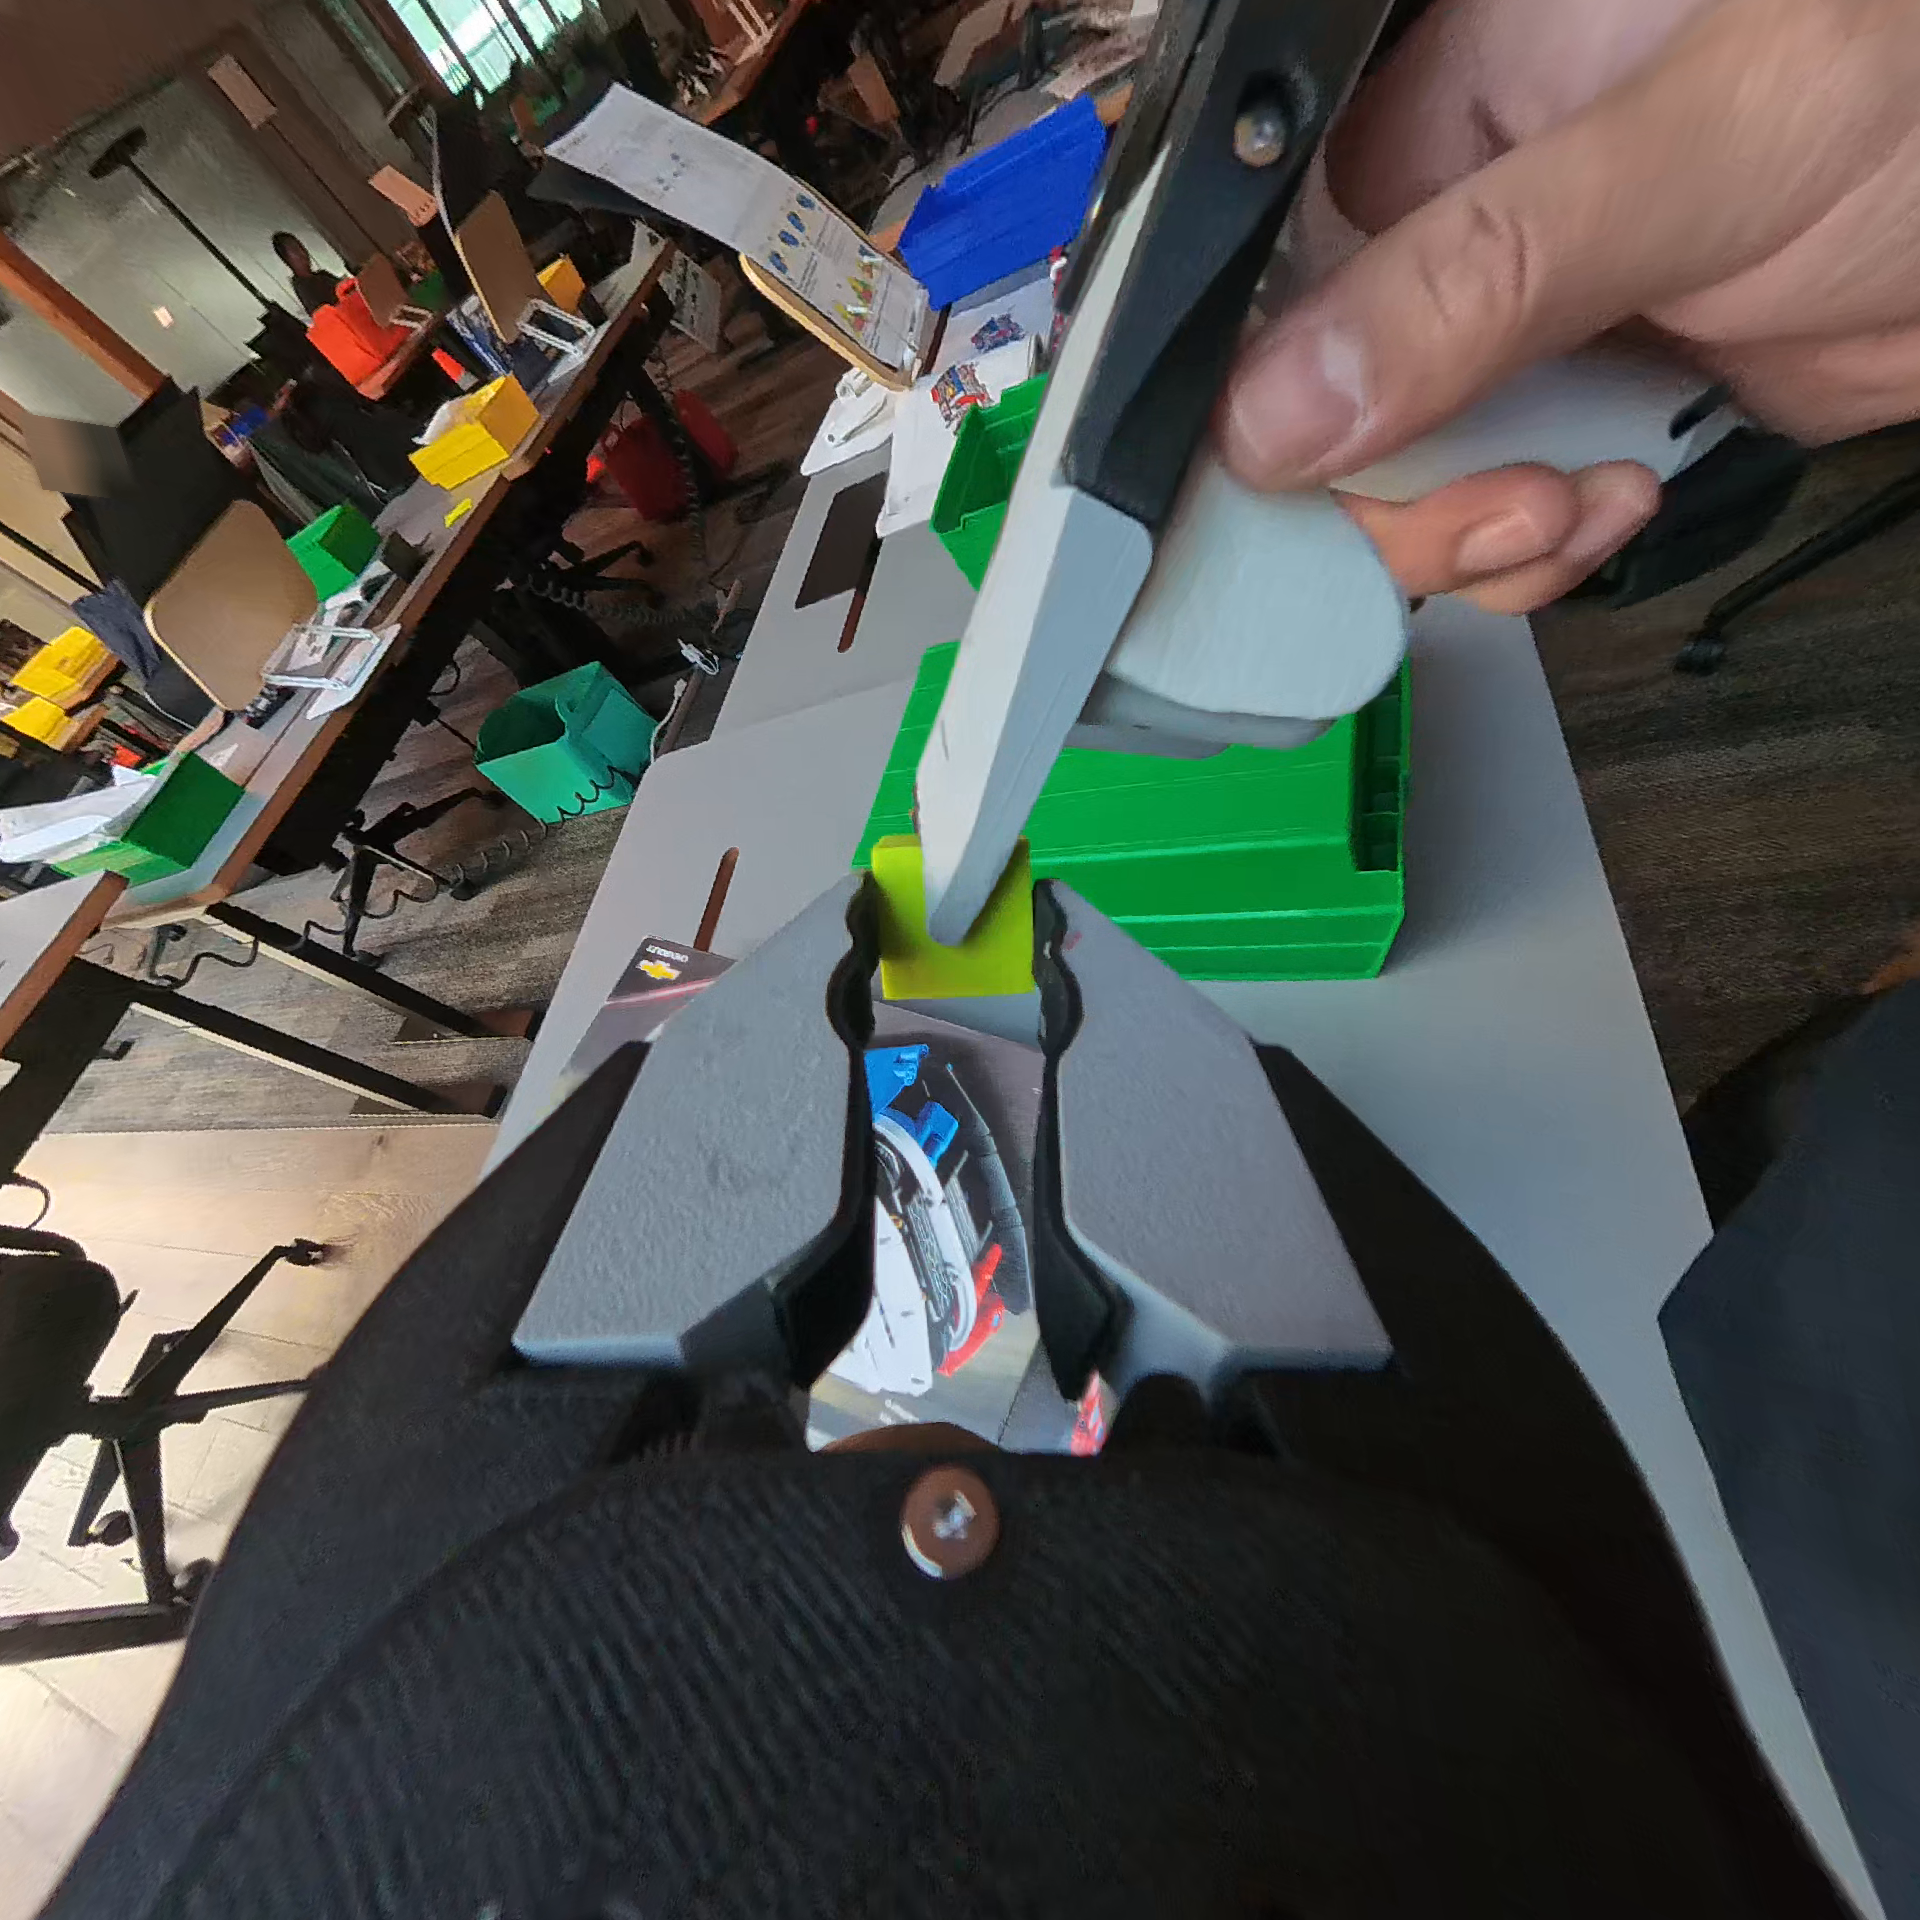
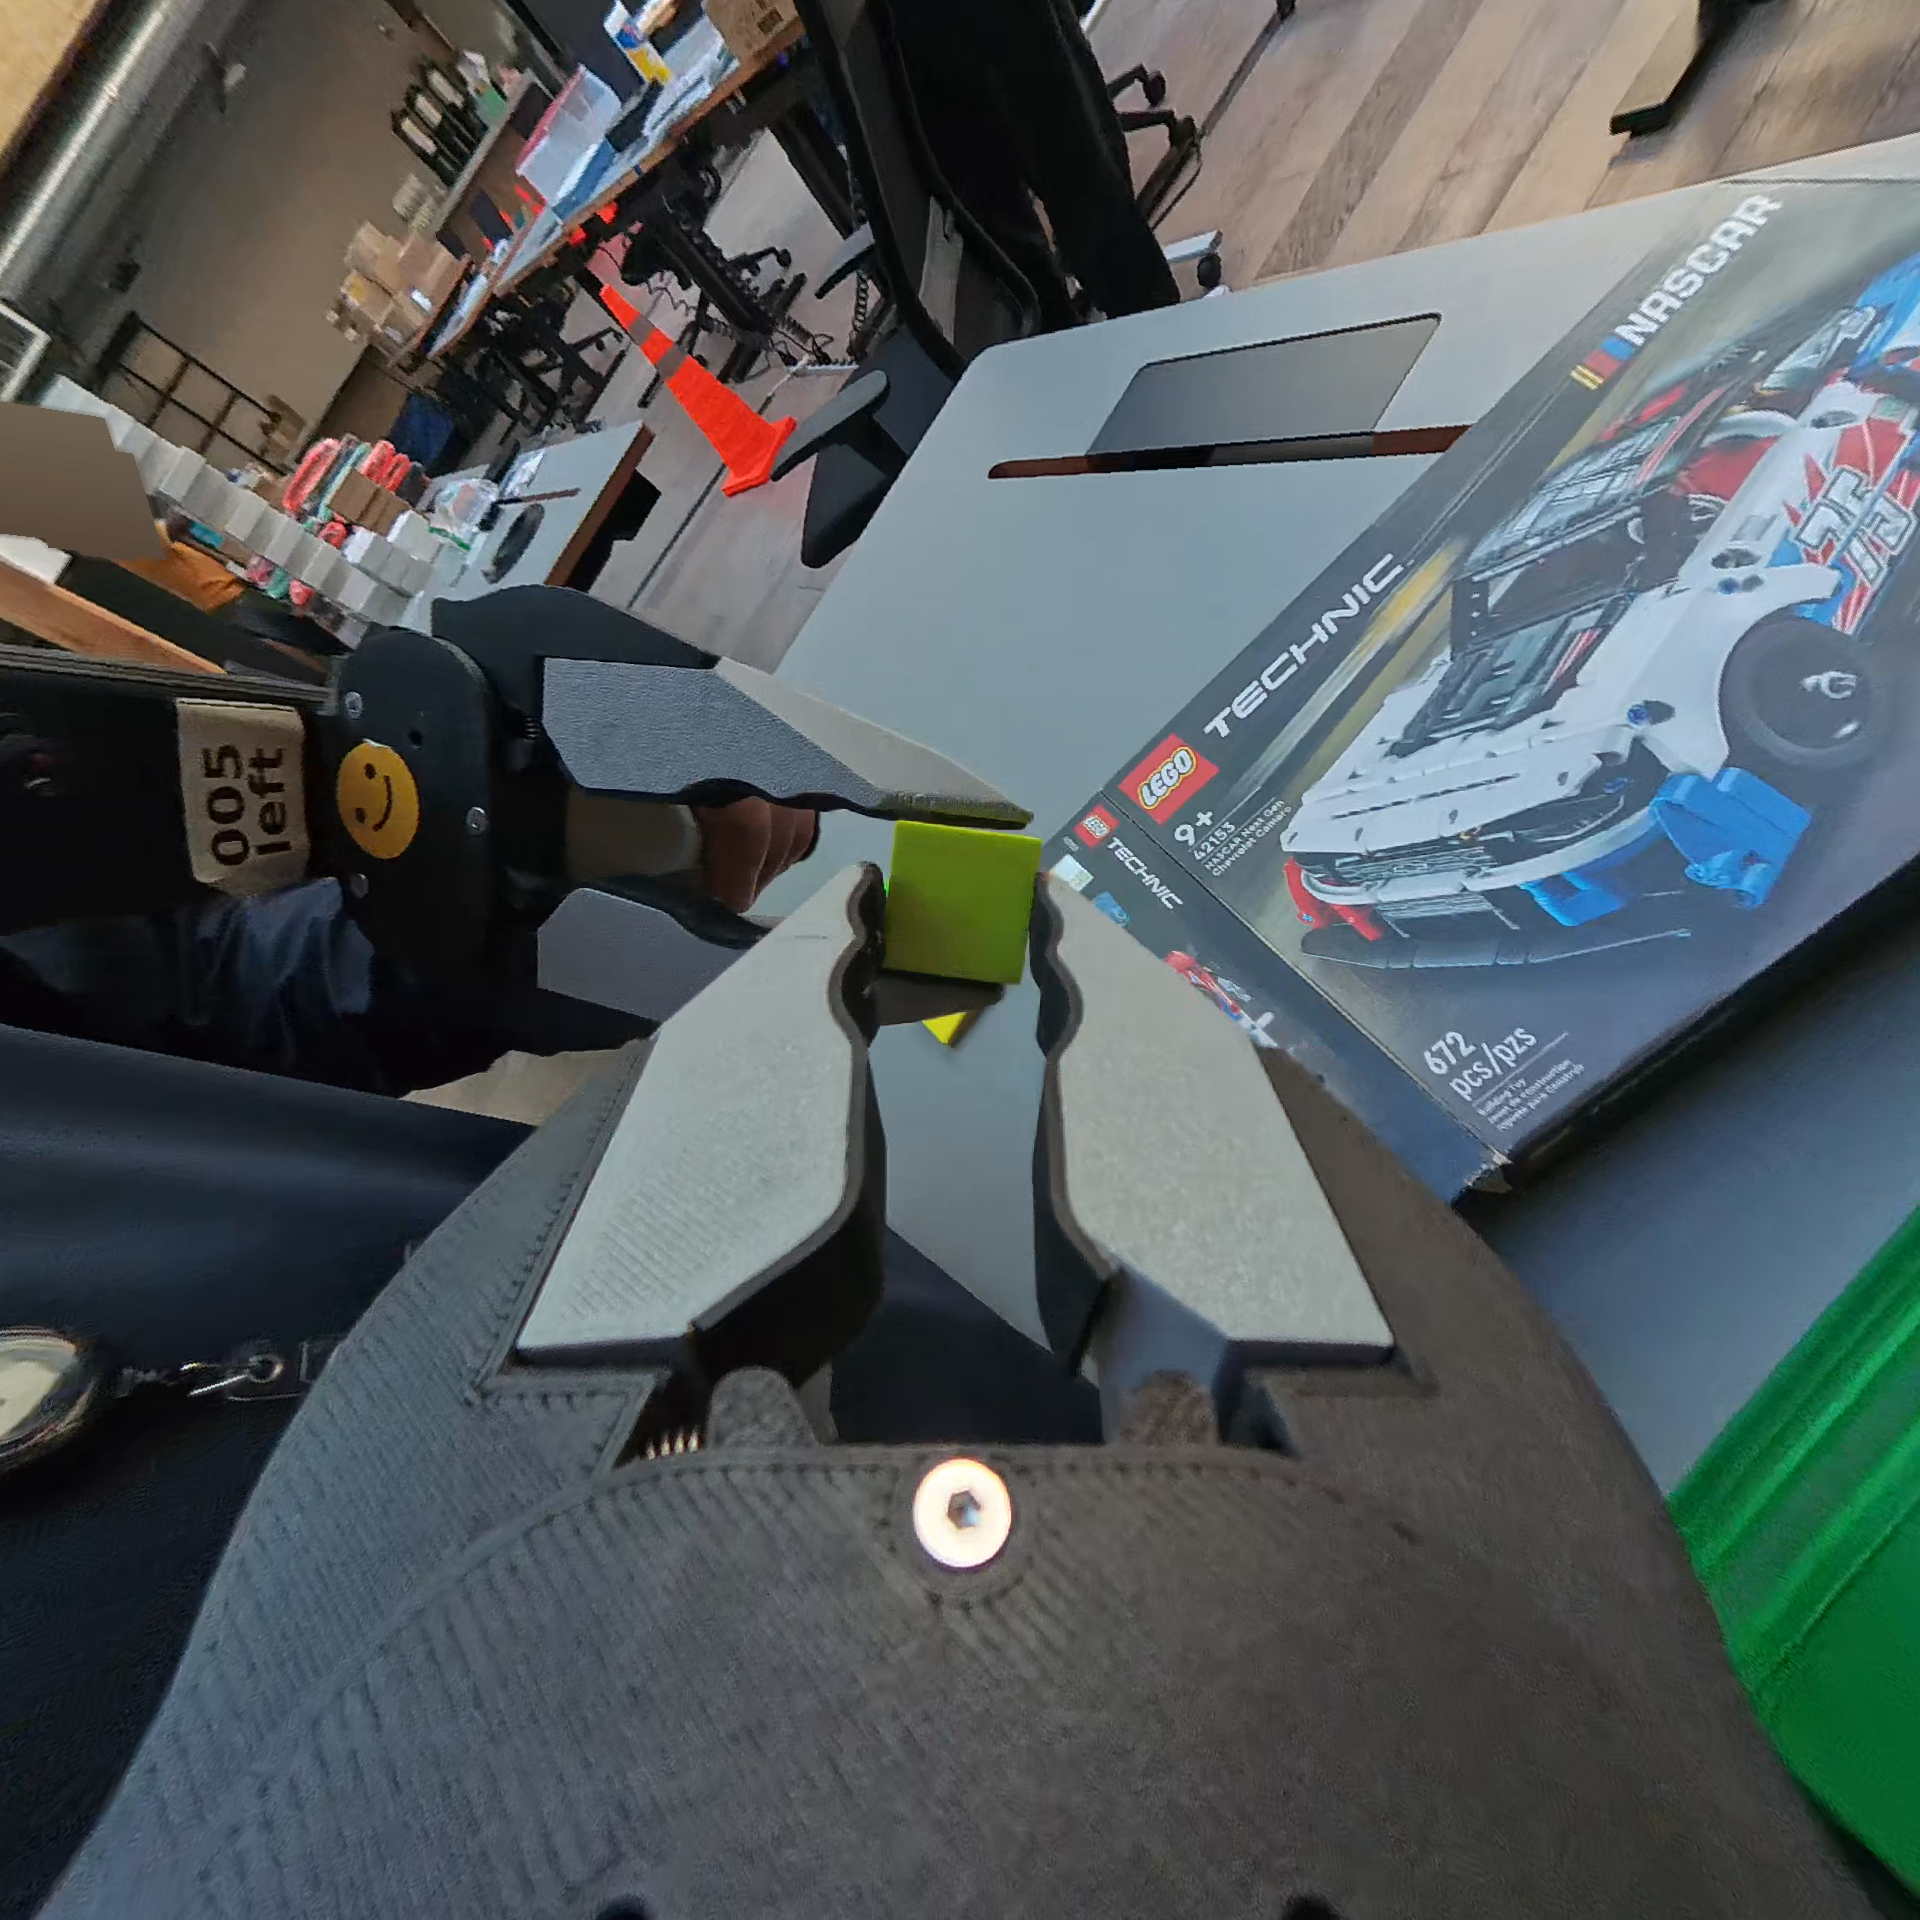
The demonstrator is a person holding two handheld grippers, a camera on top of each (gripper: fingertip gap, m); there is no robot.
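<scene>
Both my left gripper (image 1: 951,940) and right gripper (image 2: 956,914) were narrowed onto one lime-yellow block (image 1: 956,951), centre frame above the grey table (image 1: 1455,1091). Pulling apart could, I judged, twist it loose. A printed box (image 2: 1507,727) lay right, green trays (image 1: 1195,862) behind, workshop benches upper left

Wood-plank floor (image 1: 208,1195), long cluttered workbenches (image 1: 499,436), black office chair (image 1: 62,1382), daylit windows (image 1: 499,42), orange cone (image 2: 717,405)

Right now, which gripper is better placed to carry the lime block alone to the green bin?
Probably left. Both grippers' jaws are closed on the lime block, but the left gripper faces the green bin just beyond its tips; the right gripper points away, toward the toy box.
</scene>
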